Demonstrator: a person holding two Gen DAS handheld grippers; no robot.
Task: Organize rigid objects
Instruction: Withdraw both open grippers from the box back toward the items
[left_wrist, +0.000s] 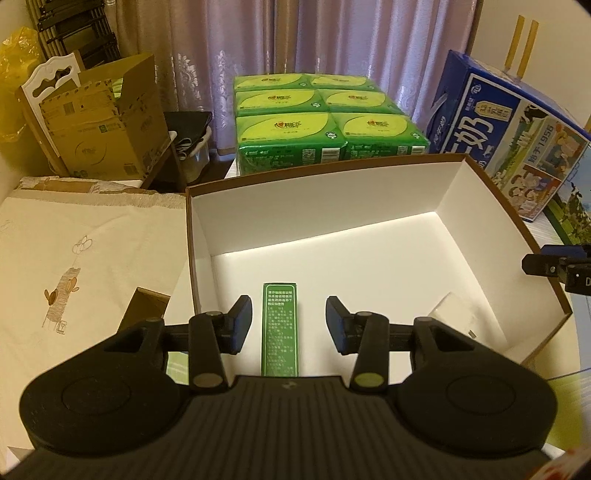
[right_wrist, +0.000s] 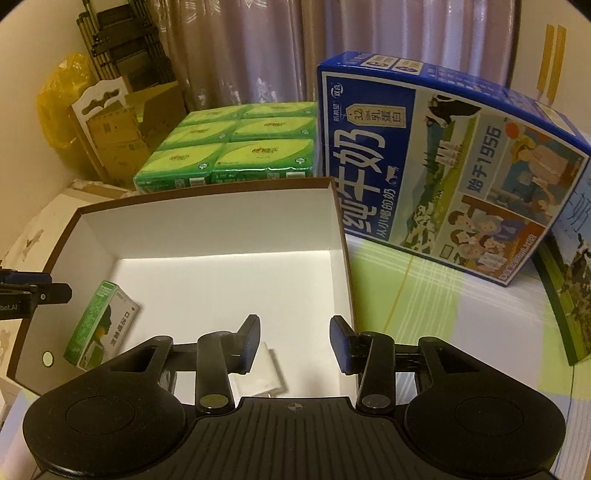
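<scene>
Because the green carton (left_wrist: 279, 328) already lies inside the open white box (left_wrist: 369, 177) beside a white charger (left_wrist: 452, 317), your left gripper (left_wrist: 289, 323) and right gripper (right_wrist: 294, 345) hang released, grasping nothing

In the open box (left_wrist: 369, 166), the small carton (left_wrist: 279, 328) lies lower centre and the flat packet (left_wrist: 456, 317) lower right. Tissue packs (left_wrist: 328, 122) sit behind; the milk case (left_wrist: 509, 136) upper right.
</scene>
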